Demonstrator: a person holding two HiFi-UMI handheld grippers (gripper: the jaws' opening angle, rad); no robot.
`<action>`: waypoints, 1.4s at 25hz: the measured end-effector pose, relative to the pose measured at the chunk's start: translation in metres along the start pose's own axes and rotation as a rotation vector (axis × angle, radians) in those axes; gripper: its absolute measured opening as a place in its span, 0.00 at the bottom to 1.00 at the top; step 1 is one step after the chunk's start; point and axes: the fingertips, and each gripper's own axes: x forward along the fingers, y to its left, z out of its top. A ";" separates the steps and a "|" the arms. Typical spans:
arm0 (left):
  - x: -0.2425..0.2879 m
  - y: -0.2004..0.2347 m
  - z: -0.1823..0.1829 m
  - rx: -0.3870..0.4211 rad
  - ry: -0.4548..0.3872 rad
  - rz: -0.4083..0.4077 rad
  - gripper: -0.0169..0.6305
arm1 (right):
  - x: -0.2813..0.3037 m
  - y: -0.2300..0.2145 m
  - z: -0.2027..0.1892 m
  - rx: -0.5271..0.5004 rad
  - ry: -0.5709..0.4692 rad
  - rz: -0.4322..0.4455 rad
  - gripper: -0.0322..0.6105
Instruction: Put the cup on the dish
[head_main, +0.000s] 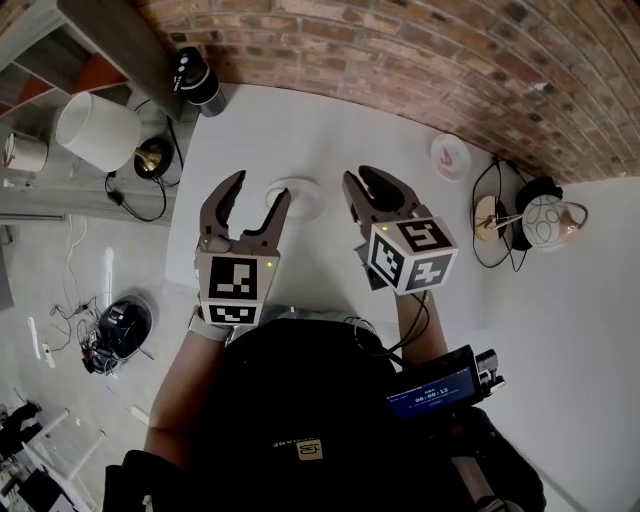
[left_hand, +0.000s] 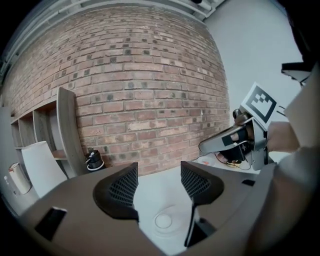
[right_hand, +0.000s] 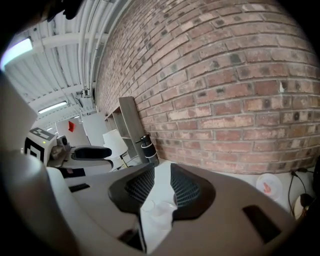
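The left gripper (head_main: 260, 192) has its jaws wide open, with nothing in them. The right gripper (head_main: 362, 178) has its jaws close, with only a thin gap, and I see nothing held there. Both hang over the white table (head_main: 330, 130). The plain white dish (head_main: 305, 206) lies flat just in front of them, between the two, and it is bare. The only thing that looks like a cup is a black cup with a lid (head_main: 197, 78). It stands up straight at the far left corner of the table, well apart from the jaws and the dish. It is ahead and to the left, so I think the left gripper is nearer. I count one cup, two grippers and two dishes. The other one, a small dish with a red mark (head_main: 450, 157), sits far to the right.
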 end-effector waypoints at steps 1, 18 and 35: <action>-0.002 -0.001 0.005 -0.014 -0.012 -0.013 0.45 | -0.005 0.002 0.007 0.000 -0.024 -0.001 0.21; -0.042 -0.036 0.086 -0.148 -0.213 -0.263 0.45 | -0.080 0.032 0.066 0.034 -0.276 0.017 0.21; -0.028 -0.044 0.094 -0.272 -0.233 -0.366 0.45 | -0.093 0.014 0.074 0.055 -0.326 -0.011 0.14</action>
